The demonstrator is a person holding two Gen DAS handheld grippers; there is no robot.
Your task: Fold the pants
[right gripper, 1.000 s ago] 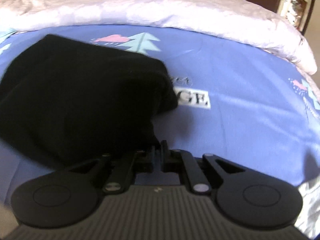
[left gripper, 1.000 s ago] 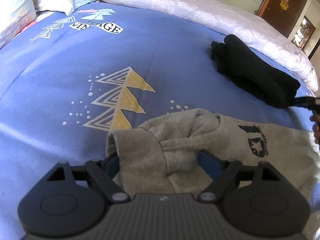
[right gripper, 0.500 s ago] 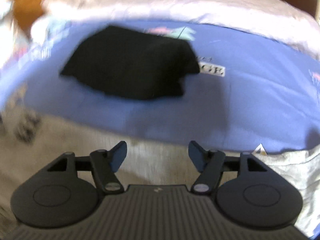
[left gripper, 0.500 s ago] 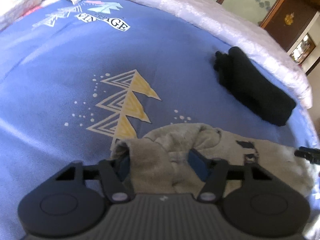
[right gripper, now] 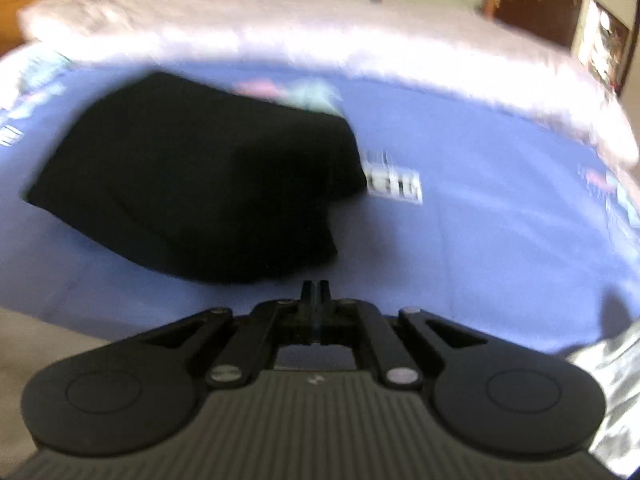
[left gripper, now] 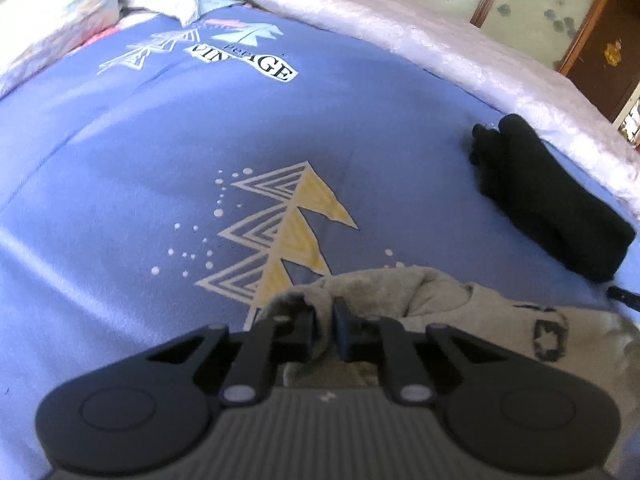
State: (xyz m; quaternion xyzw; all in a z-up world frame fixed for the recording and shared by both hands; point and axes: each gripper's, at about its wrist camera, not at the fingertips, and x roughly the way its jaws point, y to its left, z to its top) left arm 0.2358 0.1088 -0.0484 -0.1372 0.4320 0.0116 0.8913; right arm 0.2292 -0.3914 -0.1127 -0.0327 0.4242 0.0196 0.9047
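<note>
Two grippers are mine: my left gripper (left gripper: pixel 325 330) is closing on the bunched end of the grey pants (left gripper: pixel 472 316), which stretch rightward across the blue bedspread (left gripper: pixel 168 184). My right gripper (right gripper: pixel 316 292) is pressed together, empty, near folded black clothes (right gripper: pixel 192 176).

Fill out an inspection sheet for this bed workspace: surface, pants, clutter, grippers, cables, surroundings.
Surface: blue printed sheet on a bed.
Job's things: grey pants, bunched at the near edge; a dark print shows on them.
Clutter: folded black garment lying right of the pants, apart from them.
Grippers: left gripper closing on a fold of the pants; right gripper shut, nothing between its fingers, over bare sheet just short of the black garment.
Cables: nothing seen.
Surroundings: white quilt along the far side, pillows, dark wooden cabinet.
</note>
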